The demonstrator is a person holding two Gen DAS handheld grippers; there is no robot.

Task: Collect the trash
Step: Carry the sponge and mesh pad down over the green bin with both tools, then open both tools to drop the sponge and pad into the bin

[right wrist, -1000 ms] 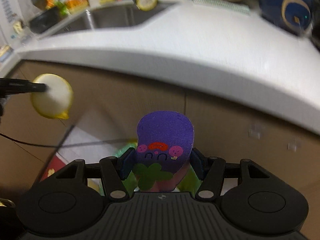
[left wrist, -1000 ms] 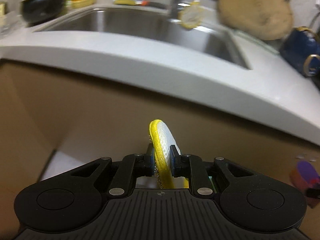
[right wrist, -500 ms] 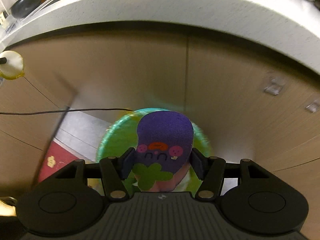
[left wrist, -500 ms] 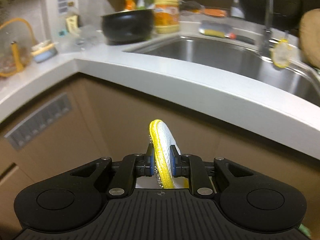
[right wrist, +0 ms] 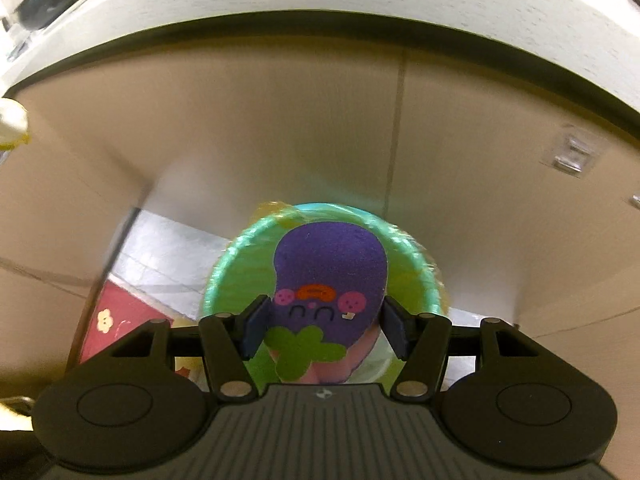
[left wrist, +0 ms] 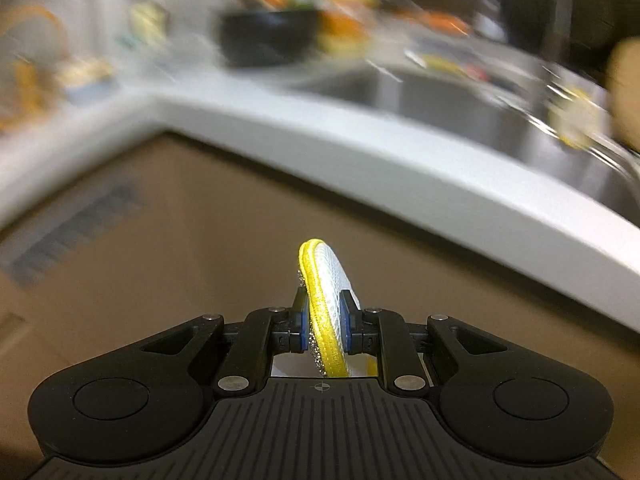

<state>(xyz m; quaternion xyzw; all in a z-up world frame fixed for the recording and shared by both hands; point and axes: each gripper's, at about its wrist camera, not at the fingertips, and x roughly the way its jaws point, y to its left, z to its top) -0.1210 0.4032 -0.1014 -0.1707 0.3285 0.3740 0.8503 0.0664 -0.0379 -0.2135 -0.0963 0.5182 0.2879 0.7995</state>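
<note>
My left gripper [left wrist: 324, 318] is shut on a round white scrub pad with a yellow rim [left wrist: 326, 280], held edge-on in front of the brown cabinet below the counter. That pad also shows at the far left of the right wrist view [right wrist: 10, 124]. My right gripper [right wrist: 324, 320] is shut on a purple eggplant-shaped sponge with a cartoon face [right wrist: 330, 264]. It hangs directly above a green round bin [right wrist: 232, 264] on the floor, whose rim rings the sponge.
A white counter edge [left wrist: 400, 168] curves above brown cabinet doors [right wrist: 280, 120]. A steel sink [left wrist: 460, 96], a black bowl [left wrist: 264, 36] and blurred bottles sit on the counter. A red mat [right wrist: 116, 316] and grey floor tiles lie left of the bin.
My right gripper has tilted down and moved over the green bin with the sponge in it. My left gripper has swung left along the counter, still holding the pad.
</note>
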